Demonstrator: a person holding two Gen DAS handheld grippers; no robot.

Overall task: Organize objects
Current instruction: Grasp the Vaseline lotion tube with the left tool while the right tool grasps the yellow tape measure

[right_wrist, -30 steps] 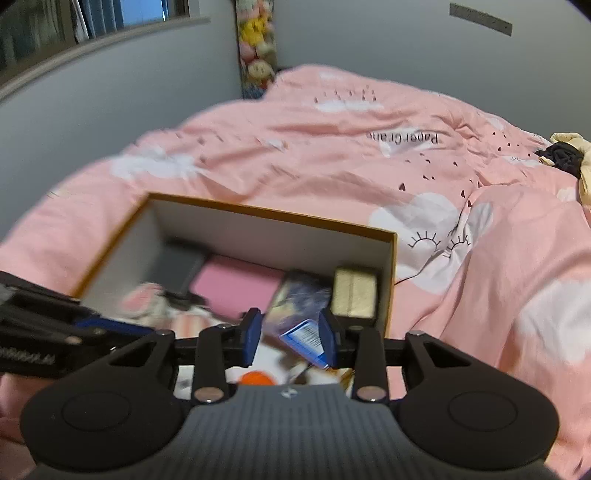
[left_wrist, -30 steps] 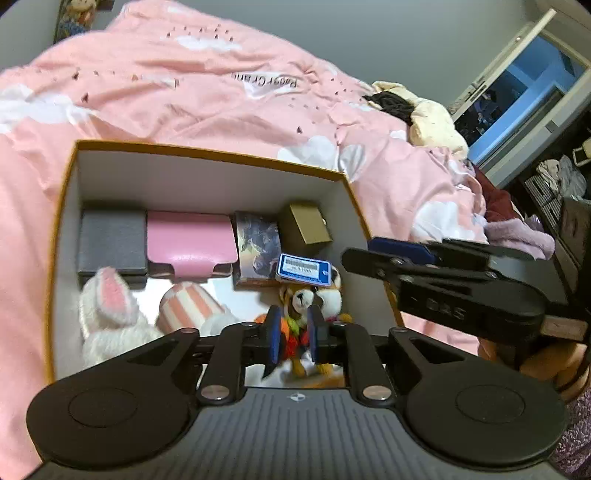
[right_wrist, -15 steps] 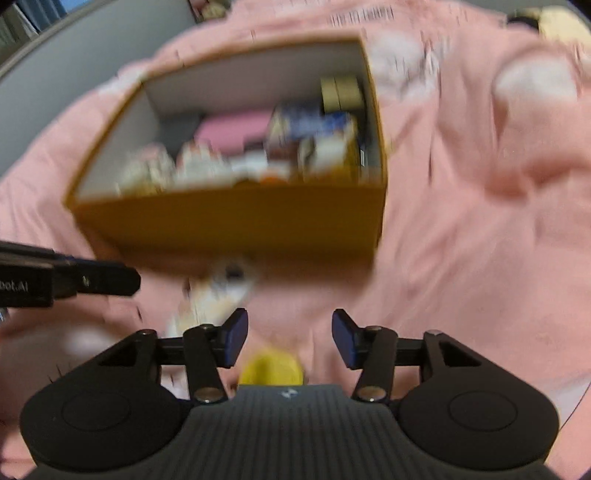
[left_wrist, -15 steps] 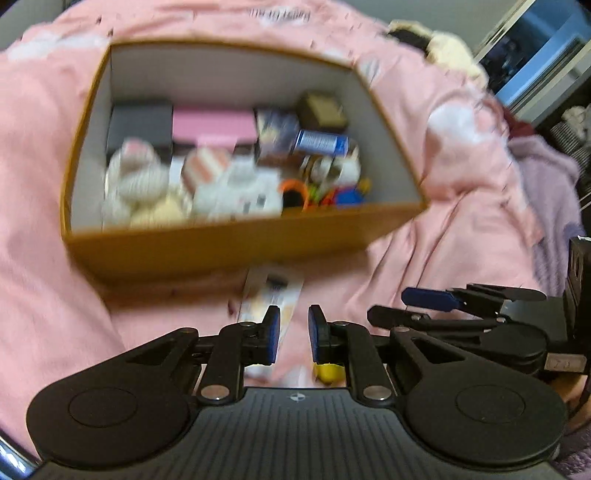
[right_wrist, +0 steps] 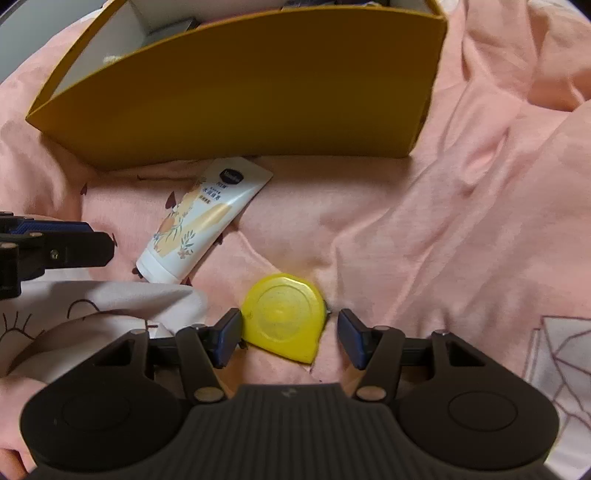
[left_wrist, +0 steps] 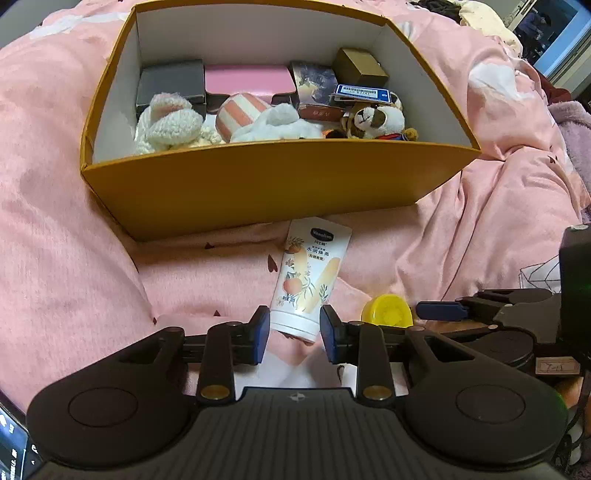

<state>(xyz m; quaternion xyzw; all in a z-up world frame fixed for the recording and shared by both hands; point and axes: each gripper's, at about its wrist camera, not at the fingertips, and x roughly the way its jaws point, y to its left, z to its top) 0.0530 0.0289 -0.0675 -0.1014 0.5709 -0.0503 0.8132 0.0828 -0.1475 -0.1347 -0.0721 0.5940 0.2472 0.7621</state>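
A white Vaseline lotion tube point(left_wrist: 310, 277) lies on the pink duvet in front of the orange box point(left_wrist: 258, 184); it also shows in the right wrist view point(right_wrist: 201, 221). My left gripper point(left_wrist: 294, 329) is open, its fingers either side of the tube's cap end. A yellow tape measure point(right_wrist: 282, 317) lies to the right of the tube, also seen in the left wrist view point(left_wrist: 386, 310). My right gripper point(right_wrist: 289, 334) is open, with the tape measure between its fingers. The box holds plush toys, small boxes and cards.
The orange box point(right_wrist: 240, 88) stands just beyond both items. The pink duvet point(left_wrist: 498, 221) is creased to the right. A plush dog point(left_wrist: 376, 120) and a knitted rabbit point(left_wrist: 170, 122) lie in the box. A pile of clothes point(left_wrist: 480, 18) lies at the far right.
Both grippers pulled back from above the box and dropped to the duvet in front of it. Both opened wider, the left around the lotion tube, the right around the tape measure.
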